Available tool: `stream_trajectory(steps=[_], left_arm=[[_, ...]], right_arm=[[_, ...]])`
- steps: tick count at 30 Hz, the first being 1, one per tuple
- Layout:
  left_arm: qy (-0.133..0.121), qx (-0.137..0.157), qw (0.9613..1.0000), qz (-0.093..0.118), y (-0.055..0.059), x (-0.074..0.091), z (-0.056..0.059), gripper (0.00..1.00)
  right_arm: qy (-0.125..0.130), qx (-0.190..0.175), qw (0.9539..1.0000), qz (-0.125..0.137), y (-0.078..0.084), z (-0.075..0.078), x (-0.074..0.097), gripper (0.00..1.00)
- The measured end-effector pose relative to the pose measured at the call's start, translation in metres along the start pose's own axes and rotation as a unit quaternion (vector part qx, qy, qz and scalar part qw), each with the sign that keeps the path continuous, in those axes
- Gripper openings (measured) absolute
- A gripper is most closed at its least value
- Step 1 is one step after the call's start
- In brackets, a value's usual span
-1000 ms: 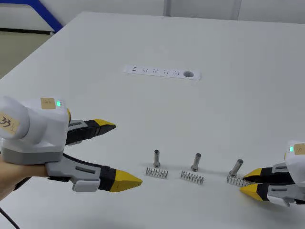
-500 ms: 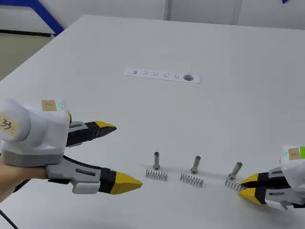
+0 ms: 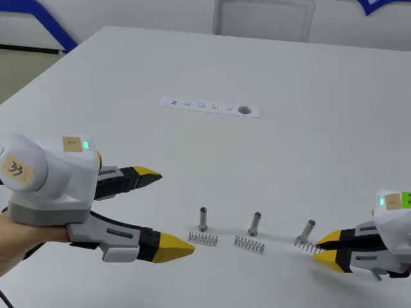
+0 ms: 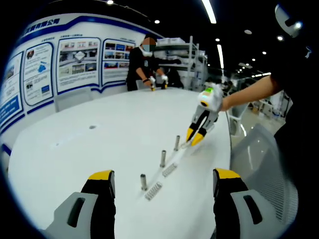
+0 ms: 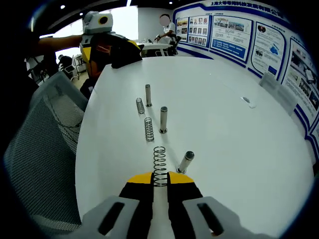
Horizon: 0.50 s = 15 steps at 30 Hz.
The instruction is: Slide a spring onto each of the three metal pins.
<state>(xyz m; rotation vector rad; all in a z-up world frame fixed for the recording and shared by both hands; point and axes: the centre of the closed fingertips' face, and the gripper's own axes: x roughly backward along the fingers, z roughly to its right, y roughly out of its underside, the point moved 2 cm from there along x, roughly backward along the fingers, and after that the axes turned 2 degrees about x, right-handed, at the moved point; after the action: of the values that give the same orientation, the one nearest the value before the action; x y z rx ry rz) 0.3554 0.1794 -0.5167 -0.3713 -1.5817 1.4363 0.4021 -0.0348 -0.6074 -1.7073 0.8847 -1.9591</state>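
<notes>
Three metal pins stand in a row on the white table: left pin [image 3: 203, 219], middle pin [image 3: 254, 224], right pin [image 3: 308, 229]. A spring lies in front of each: left spring [image 3: 203, 239], middle spring [image 3: 249, 244], right spring [image 3: 306, 244]. My right gripper [image 3: 319, 249] is low at the right, its jaws closed on the near end of the right spring [image 5: 159, 167], beside the nearest pin [image 5: 185, 162]. My left gripper [image 3: 168, 212] hovers open left of the row, holding nothing. From the left gripper [image 4: 164, 175], the pins [image 4: 163, 158] run away toward the right gripper [image 4: 198, 134].
A white power strip [image 3: 210, 106] is set flush in the table farther back. A chair back [image 3: 263, 19] stands beyond the far edge. People work at another table [image 4: 149, 69] in the background. A mesh chair [image 5: 45, 134] sits beside the table edge.
The right gripper's jaws have narrowed onto the end of the right spring. The head camera has tilted, shifting the picture. The left gripper has stayed open in place.
</notes>
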Motion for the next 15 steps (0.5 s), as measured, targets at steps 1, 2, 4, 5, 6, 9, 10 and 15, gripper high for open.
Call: stream_trajectory(steps=[1,2,4,5,6,9,10,15], left_arm=[[0.004,-0.001,1.0,0.002,-0.001,-0.003,0.002,0.82],[0.008,-0.002,1.0,0.003,-0.002,-0.005,0.004,0.82],[0.015,-0.006,0.9998,0.006,-0.004,-0.011,0.009,0.82],[0.019,-0.007,0.9998,0.007,-0.006,-0.013,0.011,0.81],[0.025,-0.011,0.9996,0.008,-0.007,-0.017,0.014,0.81],[0.04,-0.024,0.9989,0.005,-0.01,-0.023,0.022,0.8],[0.042,-0.026,0.9988,0.005,-0.011,-0.025,0.023,0.8],[0.052,-0.029,0.998,0.021,-0.02,-0.033,0.03,0.78]], right_arm=[[-0.001,0.005,1.0,0.004,-0.006,-0.002,0.003,0.1],[-0.002,0.009,0.9999,0.005,-0.01,-0.003,0.005,0.1],[-0.001,0.02,0.9997,0.012,-0.022,-0.006,0.011,0.1],[-0.003,0.025,0.9996,0.015,-0.027,-0.008,0.014,0.1],[-0.002,0.033,0.9993,0.016,-0.033,-0.01,0.017,0.1],[-0.002,0.056,0.9983,0.017,-0.047,-0.016,0.024,0.11],[-0.001,0.062,0.9979,0.017,-0.051,-0.017,0.025,0.11],[-0.005,0.086,0.996,0.025,-0.072,-0.031,0.032,0.11]])
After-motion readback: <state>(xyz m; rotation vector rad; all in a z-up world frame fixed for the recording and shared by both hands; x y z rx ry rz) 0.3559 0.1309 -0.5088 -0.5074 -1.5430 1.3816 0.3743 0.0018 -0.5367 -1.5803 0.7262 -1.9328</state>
